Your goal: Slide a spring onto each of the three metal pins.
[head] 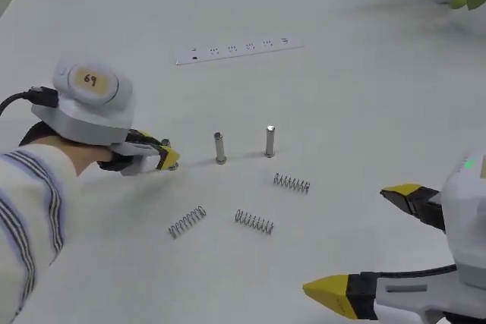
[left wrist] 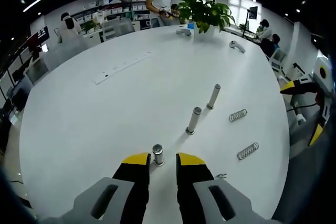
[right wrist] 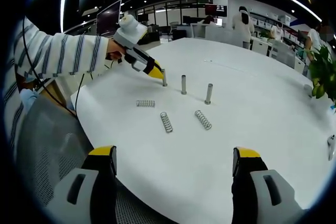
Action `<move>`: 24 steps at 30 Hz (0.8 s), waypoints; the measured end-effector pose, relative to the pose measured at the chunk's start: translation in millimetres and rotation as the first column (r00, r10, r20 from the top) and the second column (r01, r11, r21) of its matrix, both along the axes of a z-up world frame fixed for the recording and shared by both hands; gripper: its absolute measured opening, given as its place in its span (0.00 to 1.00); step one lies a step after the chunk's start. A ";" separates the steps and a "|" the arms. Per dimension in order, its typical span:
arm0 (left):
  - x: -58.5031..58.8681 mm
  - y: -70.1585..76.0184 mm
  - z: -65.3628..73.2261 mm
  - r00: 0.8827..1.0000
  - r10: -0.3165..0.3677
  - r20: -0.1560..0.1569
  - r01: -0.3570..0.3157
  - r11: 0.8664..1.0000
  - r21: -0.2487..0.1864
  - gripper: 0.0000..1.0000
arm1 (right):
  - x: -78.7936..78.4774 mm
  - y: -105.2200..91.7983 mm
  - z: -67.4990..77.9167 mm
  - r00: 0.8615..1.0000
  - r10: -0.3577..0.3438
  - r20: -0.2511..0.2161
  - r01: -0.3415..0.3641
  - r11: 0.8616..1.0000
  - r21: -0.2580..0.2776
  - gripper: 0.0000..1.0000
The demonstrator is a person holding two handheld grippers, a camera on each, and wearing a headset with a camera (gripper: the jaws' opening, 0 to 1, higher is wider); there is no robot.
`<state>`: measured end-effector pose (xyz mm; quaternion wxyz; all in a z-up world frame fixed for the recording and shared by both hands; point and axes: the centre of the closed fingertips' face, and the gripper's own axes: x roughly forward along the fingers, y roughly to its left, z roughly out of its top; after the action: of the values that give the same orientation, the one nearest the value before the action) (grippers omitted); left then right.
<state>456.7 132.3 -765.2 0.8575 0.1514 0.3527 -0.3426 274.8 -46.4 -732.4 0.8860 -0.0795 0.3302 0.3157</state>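
In the head view my left gripper (head: 172,161) lay low on the table (head: 342,81), left of the middle pin (head: 219,148) and the right pin (head: 269,141), both upright and bare. Three springs lay flat nearer me: the left spring (head: 187,221), the middle spring (head: 254,221) and the right spring (head: 291,183). My right gripper (head: 353,240) hung at the near right, its jaws spread wide and holding nothing.

In the left gripper view the left pin (left wrist: 157,155) stood between that gripper's jaws, which were narrowly parted with a gap on one side, so not clamped.

In the right gripper view all three pins stood in a row with every spring loose on the table. I judged that no pin was done and that all three remained.
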 end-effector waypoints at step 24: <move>-32.2 6.3 -13.4 0.998 0.018 -0.053 -0.023 0.996 -0.084 0.22 | -1.3 2.4 -2.2 1.000 0.011 -0.006 -0.011 1.000 -0.001 0.90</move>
<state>424.5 138.6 -778.6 0.8572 0.1023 0.3615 -0.3522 273.5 -44.0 -734.6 0.8831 -0.0807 0.3326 0.3209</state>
